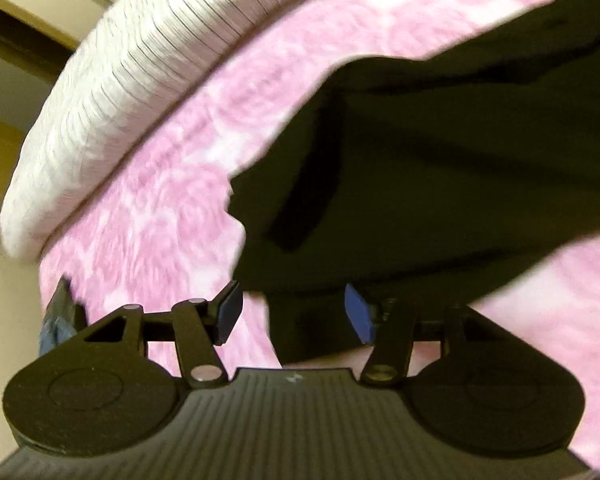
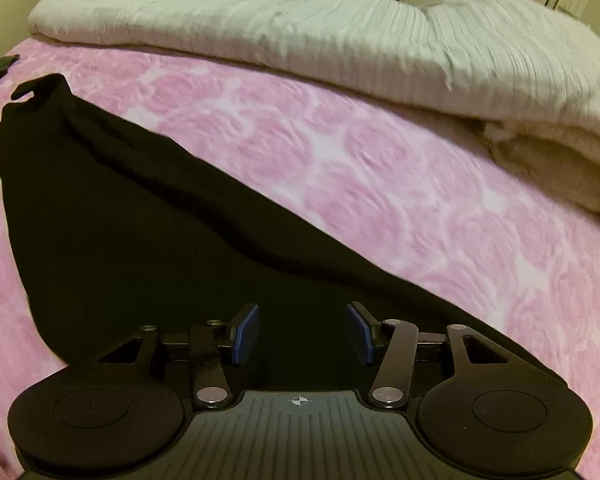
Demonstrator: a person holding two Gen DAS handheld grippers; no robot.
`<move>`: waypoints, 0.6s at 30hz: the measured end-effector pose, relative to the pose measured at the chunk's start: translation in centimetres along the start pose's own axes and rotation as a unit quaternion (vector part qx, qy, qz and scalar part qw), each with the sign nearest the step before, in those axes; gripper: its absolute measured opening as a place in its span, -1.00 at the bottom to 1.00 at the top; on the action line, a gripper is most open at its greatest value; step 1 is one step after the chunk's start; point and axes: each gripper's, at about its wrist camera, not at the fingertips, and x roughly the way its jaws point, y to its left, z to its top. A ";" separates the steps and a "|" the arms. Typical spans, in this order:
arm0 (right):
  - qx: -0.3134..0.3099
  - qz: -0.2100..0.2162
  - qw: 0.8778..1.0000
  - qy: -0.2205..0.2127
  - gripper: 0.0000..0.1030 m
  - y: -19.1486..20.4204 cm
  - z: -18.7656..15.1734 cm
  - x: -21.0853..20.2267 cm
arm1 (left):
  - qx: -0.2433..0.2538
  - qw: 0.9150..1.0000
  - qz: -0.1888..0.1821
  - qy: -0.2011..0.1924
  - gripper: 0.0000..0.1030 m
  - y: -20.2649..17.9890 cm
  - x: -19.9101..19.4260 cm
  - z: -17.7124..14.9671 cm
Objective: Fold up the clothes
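Both jaws spread, holding nothing: left gripper (image 1: 292,314), right gripper (image 2: 302,334) above black garment (image 2: 140,232). Pinch edges evenly on pink blanket (image 2: 380,168).

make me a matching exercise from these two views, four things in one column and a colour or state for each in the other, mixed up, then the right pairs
Column one:
1. garment
2. bedspread
3. folded blanket
4. pads of the right tool

Column two:
a. pink, with a rose pattern
b. blue, standing apart with nothing pinched between them
c. black, lying spread on the bed
d. pale and ribbed, lying along the far side of the bed

Right pairs: 1-c, 2-a, 3-d, 4-b
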 end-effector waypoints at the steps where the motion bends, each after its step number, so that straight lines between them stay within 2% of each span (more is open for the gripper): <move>1: 0.011 -0.008 1.000 0.001 0.01 1.4 0.4 0.0 | 0.010 1.000 -0.001 -0.016 0.04 0.7 0.8 -0.2; 3: 0.035 -0.026 0.999 0.005 0.01 4.2 1.1 0.0 | 0.052 0.997 0.002 -0.058 0.15 1.5 2.3 -0.4; 4: 0.082 -0.051 0.995 0.017 0.01 5.5 1.2 0.4 | 0.076 0.994 0.003 -0.080 0.20 1.8 2.9 -0.5; 6: 0.107 -0.060 0.992 0.037 0.01 8.3 1.7 1.7 | 0.114 0.986 -0.003 -0.119 0.24 2.1 3.8 -0.5; 8: 0.101 -0.049 0.993 0.041 0.01 11.4 2.8 2.3 | 0.150 0.976 -0.012 -0.156 0.23 2.4 4.7 -0.5; 10: 0.094 -0.039 0.994 0.045 0.01 14.4 3.8 3.0 | 0.179 0.967 -0.044 -0.176 -0.01 2.8 5.1 -0.3; 11: 0.072 -0.039 0.996 0.047 0.01 15.7 4.1 3.3 | 0.183 0.964 -0.066 -0.179 -0.55 3.2 5.0 0.0; 12: 0.050 -0.039 0.997 0.048 0.01 17.0 4.5 3.7 | 0.166 0.966 -0.091 -0.178 -0.73 4.2 4.8 0.4; 14: 0.025 -0.035 0.998 0.054 0.01 18.8 4.8 4.6 | 0.129 0.966 -0.137 -0.175 -0.74 6.3 4.4 1.4; 16: 0.027 -0.030 0.998 0.055 0.01 19.4 5.1 5.4 | 0.063 0.973 -0.143 -0.167 -0.84 8.8 4.6 2.9; 17: 0.031 -0.028 0.998 0.055 0.01 19.6 5.3 5.8 | 0.030 0.976 -0.145 -0.161 -0.78 10.0 4.9 3.7; 18: 0.038 -0.028 0.997 0.056 0.01 19.6 5.5 6.1 | 0.003 0.977 -0.151 -0.151 -0.63 10.9 5.3 4.4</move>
